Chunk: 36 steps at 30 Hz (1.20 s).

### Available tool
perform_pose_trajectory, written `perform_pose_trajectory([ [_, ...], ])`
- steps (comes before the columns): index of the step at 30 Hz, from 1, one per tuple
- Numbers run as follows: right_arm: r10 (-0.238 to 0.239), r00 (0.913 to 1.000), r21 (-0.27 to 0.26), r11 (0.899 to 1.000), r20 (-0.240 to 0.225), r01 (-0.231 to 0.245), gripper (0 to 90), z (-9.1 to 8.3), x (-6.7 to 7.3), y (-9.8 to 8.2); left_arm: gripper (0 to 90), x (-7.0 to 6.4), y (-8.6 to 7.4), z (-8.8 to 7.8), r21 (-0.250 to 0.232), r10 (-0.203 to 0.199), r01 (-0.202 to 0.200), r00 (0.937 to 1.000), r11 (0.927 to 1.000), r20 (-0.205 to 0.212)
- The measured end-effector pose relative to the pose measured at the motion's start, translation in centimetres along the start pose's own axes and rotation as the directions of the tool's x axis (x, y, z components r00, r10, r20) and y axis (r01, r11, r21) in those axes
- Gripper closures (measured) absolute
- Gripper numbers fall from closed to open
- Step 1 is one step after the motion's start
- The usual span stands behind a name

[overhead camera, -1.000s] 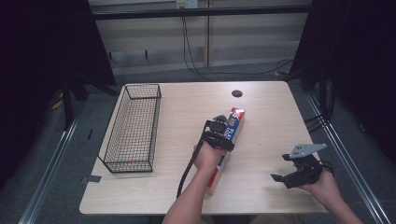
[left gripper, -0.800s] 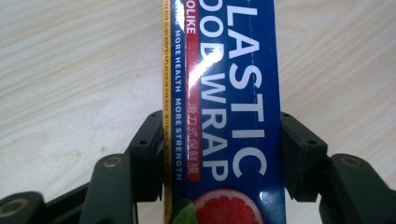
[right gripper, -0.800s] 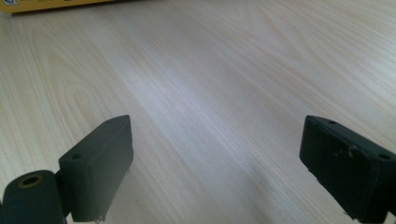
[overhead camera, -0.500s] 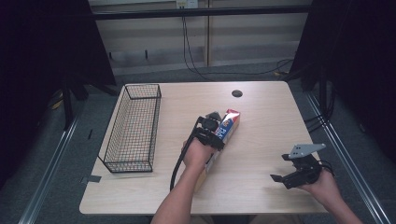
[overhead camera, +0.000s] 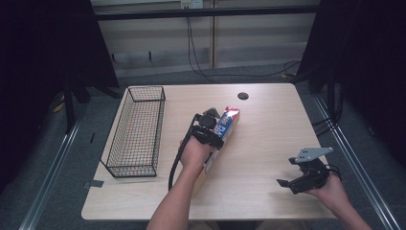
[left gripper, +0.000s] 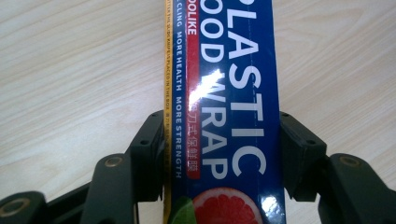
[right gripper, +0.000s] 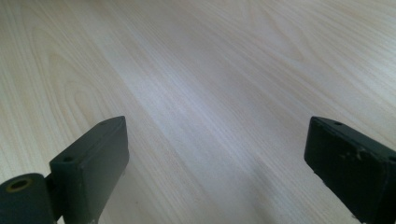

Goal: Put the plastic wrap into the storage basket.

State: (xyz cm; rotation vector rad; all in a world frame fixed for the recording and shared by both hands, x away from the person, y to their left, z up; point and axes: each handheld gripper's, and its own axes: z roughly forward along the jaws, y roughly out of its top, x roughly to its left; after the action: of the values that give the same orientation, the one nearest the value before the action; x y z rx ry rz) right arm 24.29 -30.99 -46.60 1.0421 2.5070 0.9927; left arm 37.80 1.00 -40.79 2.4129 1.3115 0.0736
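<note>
**A:** Two grippers, only one at work. Left gripper (overhead camera: 209,128) clamped across the long box of food wrap (overhead camera: 229,123), with a pad pressed on each narrow side.

**B:** Why across the width?

**A:** Probably the only span narrow enough for the jaws. Squarely centred between the pads in the left gripper view, so no twist in the grip.

**B:** Held at the middle?

**A:** Closer to the far half, by the look of it, with the near end trailing under the hand. Likely to droop there once carried.

**B:** And where, exactly?

**A:** Mid-table (overhead camera: 268,124), lying slantwise, well apart from the wire basket (overhead camera: 146,88) at the left. Resting on the wood or just off it? Hard to tell.

**B:** Right gripper?

**A:** Right gripper (overhead camera: 293,181) parked near the front right corner, spread wide, with nothing but bare wood between the pads. Presumably kept there to stay out of the way.

**B:** Basket as the goal?

**A:** Plausible: open-topped, long enough for the box, and apparently empty.
</note>
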Motion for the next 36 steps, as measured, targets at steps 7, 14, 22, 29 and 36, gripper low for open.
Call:
perform_pose_trajectory([
  [7,-0.002,1.0000,-0.013,1.000,-0.010,0.002,6.0,0.0,-0.1,0.0,43.3,0.9,0.0,-0.8,-0.007,-0.028,0.028,0.9996,0.9996,-0.003],
  [14,-0.005,1.0000,-0.004,1.000,-0.003,0.005,5.7,0.1,0.0,0.1,43.3,1.8,0.0,-2.0,-0.017,-0.050,0.050,0.9987,0.9986,-0.011],
  [22,-0.004,1.0000,-0.007,1.000,-0.008,0.004,5.7,0.1,0.0,0.1,43.2,2.7,0.0,-3.2,-0.023,-0.076,0.076,0.9969,0.9968,-0.017],
  [29,-0.004,1.0000,-0.004,1.000,-0.007,0.003,5.7,0.1,0.0,0.1,43.2,3.3,0.0,-4.0,-0.022,-0.096,0.095,0.9952,0.9952,-0.020],
  [36,-0.005,1.0000,-0.008,1.000,-0.004,0.005,5.7,0.1,0.0,0.1,43.3,3.8,0.0,-4.7,-0.020,-0.109,0.109,0.9934,0.9939,-0.034],
])
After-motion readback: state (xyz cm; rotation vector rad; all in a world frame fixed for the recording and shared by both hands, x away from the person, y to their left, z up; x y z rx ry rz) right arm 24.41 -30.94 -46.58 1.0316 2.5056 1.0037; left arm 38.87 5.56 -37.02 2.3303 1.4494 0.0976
